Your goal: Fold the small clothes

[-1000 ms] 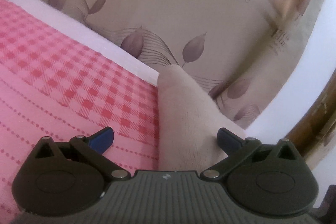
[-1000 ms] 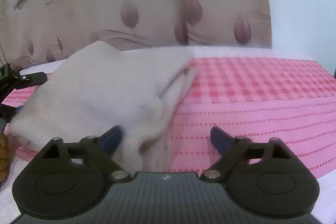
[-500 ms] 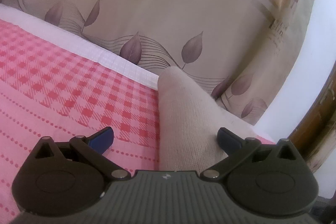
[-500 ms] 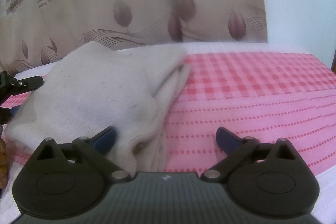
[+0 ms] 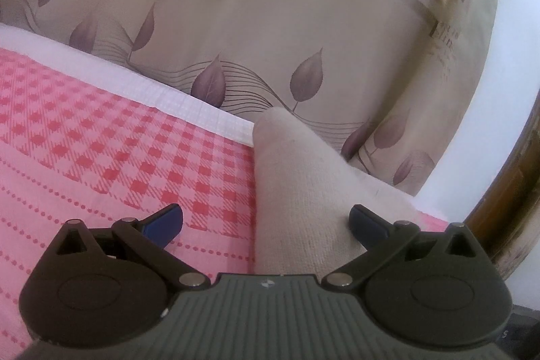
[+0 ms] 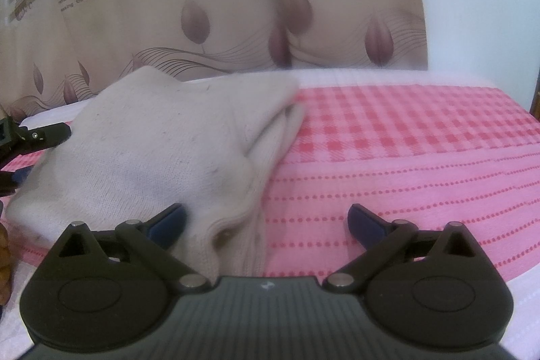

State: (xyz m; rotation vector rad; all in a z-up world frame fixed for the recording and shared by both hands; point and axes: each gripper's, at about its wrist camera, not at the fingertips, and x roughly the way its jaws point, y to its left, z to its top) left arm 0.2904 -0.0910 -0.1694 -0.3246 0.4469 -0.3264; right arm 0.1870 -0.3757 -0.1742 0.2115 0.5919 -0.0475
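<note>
A folded beige knit garment [image 6: 162, 157] lies on the pink checked cloth [image 6: 405, 150]. In the left wrist view its near end [image 5: 297, 191] runs between my fingers. My left gripper [image 5: 265, 221] is open, with the garment's edge in the gap between its blue fingertips. My right gripper [image 6: 266, 221] is open, with the garment's near corner lying between its fingertips. The left gripper's black frame [image 6: 37, 137] shows at the garment's far left side in the right wrist view.
A beige curtain with purple leaves [image 5: 270, 39] hangs behind the surface. A white padded border [image 5: 189, 107] edges the pink cloth. A white wall [image 6: 479, 5] stands at the right. A brown wooden frame [image 5: 506, 191] is at the far right of the left wrist view.
Both grippers have pulled back and tilted slightly; the garment stays folded in place. Both stay open.
</note>
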